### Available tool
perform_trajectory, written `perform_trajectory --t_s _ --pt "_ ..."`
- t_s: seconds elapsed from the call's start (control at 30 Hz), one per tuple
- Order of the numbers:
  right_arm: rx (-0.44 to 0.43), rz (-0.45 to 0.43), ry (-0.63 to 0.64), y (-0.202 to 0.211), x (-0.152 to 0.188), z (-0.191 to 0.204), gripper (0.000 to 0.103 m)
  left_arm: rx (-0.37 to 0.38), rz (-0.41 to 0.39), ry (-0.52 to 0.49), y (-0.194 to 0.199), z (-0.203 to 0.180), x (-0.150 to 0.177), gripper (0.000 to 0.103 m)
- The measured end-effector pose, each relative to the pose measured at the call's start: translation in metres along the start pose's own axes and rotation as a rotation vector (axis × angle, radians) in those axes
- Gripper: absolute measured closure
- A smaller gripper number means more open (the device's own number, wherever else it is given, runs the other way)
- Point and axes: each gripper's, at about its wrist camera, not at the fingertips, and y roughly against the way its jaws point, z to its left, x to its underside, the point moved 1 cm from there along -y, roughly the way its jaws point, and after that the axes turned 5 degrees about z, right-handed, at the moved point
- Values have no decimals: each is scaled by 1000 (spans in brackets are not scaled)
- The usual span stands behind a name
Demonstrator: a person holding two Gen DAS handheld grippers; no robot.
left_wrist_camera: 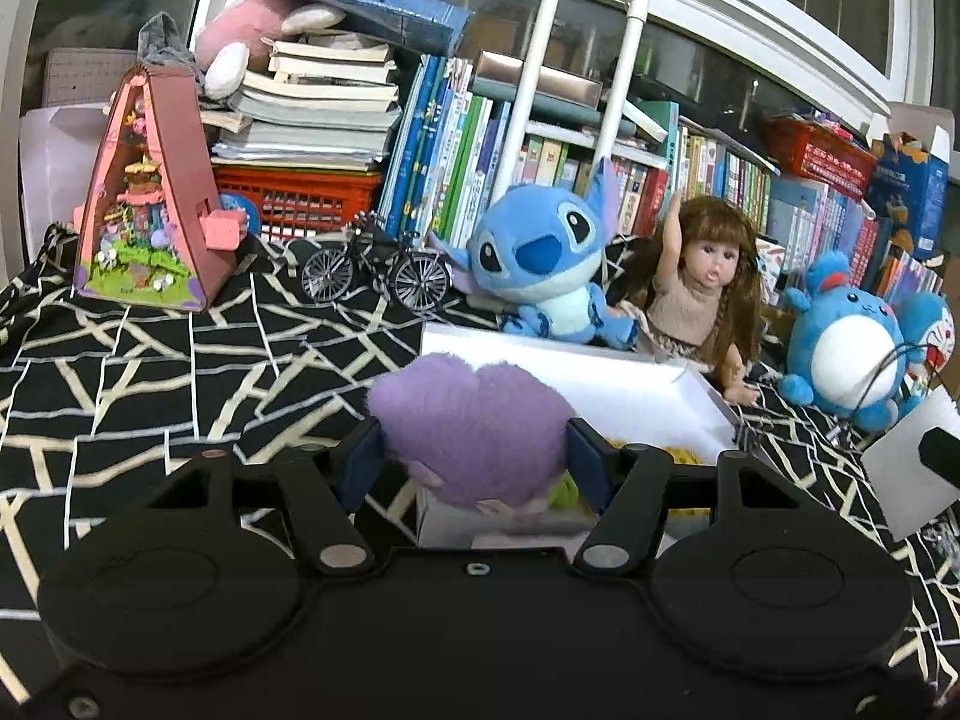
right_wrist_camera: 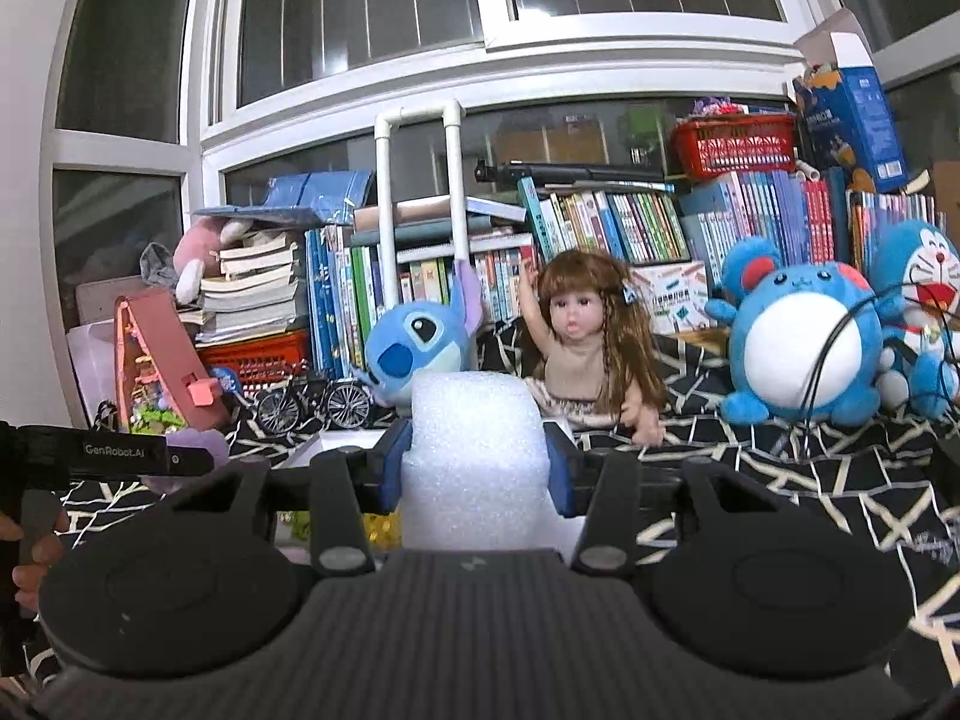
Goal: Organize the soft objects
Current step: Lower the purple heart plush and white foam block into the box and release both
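My left gripper (left_wrist_camera: 474, 459) has its jaws clamped on a purple plush (left_wrist_camera: 471, 426) held above the white box (left_wrist_camera: 708, 399), & my right gripper (right_wrist_camera: 477, 468) has jaws clamped on a white foam block (right_wrist_camera: 474, 450) in front of the doll (right_wrist_camera: 585, 330).

You face a white-framed window (right_wrist_camera: 510, 6) with dark panes. Below it, rows of books (right_wrist_camera: 606, 228) stand along the sill, with a stack of books (left_wrist_camera: 312, 102) at left. A black cloth with pale line pattern (left_wrist_camera: 180, 360) covers the work surface.
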Motion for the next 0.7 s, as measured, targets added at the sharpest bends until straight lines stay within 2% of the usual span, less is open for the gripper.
perform_trajectory --t_s 0.23,0.57,0.7 --pt "9 44 -9 -37 -12 -7 52 -5 10 1 -30 1 -22 40" --pt "45 222 -67 -117 -6 -28 52 -107 85 -76 -95 -15 -24 40" --pt "57 273 -95 -139 1 -34 52 -106 93 -84 -109 -21 -24 40"
